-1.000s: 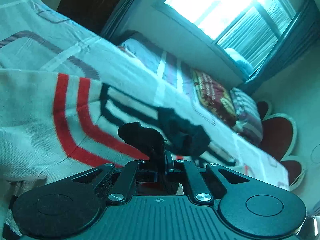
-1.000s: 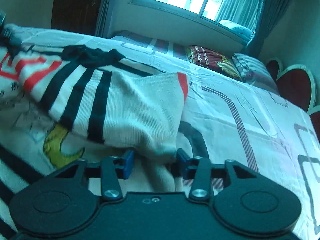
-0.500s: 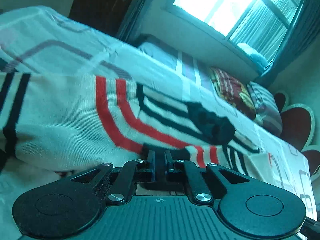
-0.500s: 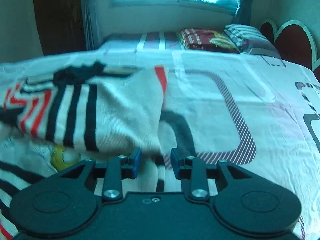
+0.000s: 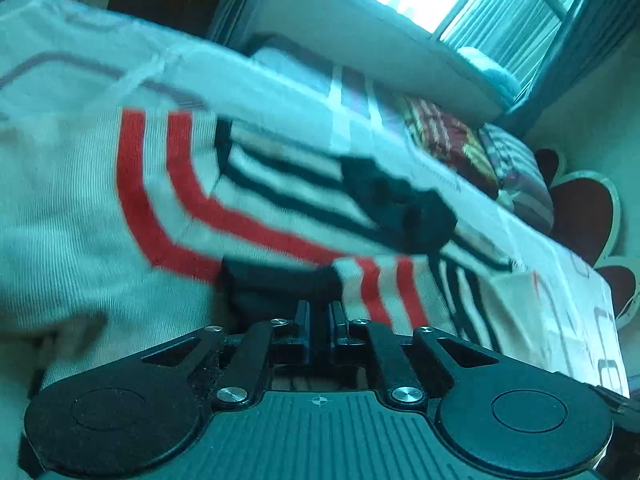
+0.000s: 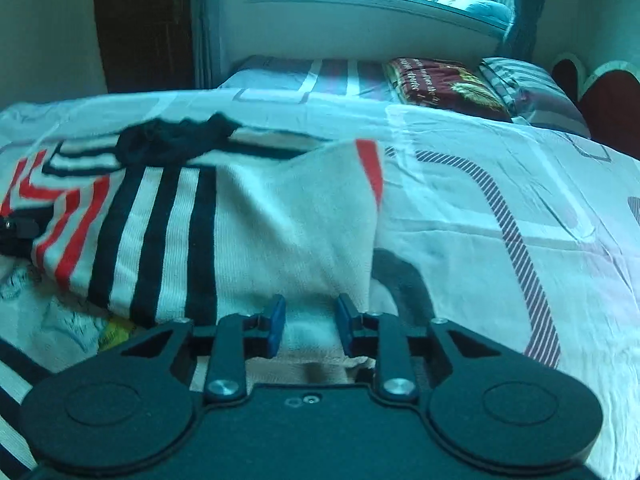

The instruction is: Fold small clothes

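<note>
One striped sweater (image 6: 248, 232) lies on the bed (image 6: 500, 208), two pillows (image 6: 444, 84) beyond it. Left tool (image 5: 320, 312) clamped on its black trim; right tool (image 6: 310, 326) partly open, cloth between, grip uncertain.

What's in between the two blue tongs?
Cream cloth of the striped sweater fills the gap of the right tongs, shown in the right wrist view.

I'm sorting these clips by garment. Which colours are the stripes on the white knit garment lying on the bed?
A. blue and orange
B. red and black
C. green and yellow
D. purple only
B: the white knit garment shows red and black stripes in both wrist views.
</note>
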The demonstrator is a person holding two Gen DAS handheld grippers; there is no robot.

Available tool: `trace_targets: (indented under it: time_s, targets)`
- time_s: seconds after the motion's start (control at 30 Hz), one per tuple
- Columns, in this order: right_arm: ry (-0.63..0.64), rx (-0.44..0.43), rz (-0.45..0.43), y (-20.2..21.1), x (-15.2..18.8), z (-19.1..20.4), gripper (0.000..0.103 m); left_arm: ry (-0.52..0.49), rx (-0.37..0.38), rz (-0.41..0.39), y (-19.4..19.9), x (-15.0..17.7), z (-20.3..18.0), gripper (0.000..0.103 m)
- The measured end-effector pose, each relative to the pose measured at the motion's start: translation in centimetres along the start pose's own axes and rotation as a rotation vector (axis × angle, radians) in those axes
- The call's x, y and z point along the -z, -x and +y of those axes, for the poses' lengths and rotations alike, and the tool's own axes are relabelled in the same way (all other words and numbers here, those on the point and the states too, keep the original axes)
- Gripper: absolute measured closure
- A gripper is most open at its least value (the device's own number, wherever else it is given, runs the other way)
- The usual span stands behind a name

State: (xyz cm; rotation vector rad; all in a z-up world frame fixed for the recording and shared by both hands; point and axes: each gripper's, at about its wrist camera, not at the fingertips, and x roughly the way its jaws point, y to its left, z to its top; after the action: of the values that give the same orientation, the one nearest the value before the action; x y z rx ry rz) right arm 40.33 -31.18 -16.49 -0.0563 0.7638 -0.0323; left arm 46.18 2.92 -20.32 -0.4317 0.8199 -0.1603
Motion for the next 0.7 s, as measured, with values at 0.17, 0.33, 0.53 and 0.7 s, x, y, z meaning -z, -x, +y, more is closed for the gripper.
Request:
trace_targets:
  time_s: [0.17,0.33,0.53,0.7]
  targets:
    - [-0.092,0.014,-0.012,-3.0,-3.8,-2.5,0.056,-0.059,-0.018,0.024,-1.8,-0.7,-1.3,0.096]
    - [-0.215,-0.016,0.027,-7.4,-5.1,-4.2,0.043,-0.07,-0.037,0.011,-2.5,0.1,-1.1,0.096]
    - [-0.243,-0.04,0.034,-9.2,-4.9,-5.0,0.076,-0.053,-0.027,-0.004,-2.6,0.5,-0.2,0.099]
    - [-0.162,0.014,0.035,-8.6,-5.6,-3.6,0.074,-0.038,-0.036,0.009,-2.5,0.1,-0.3,0.099]
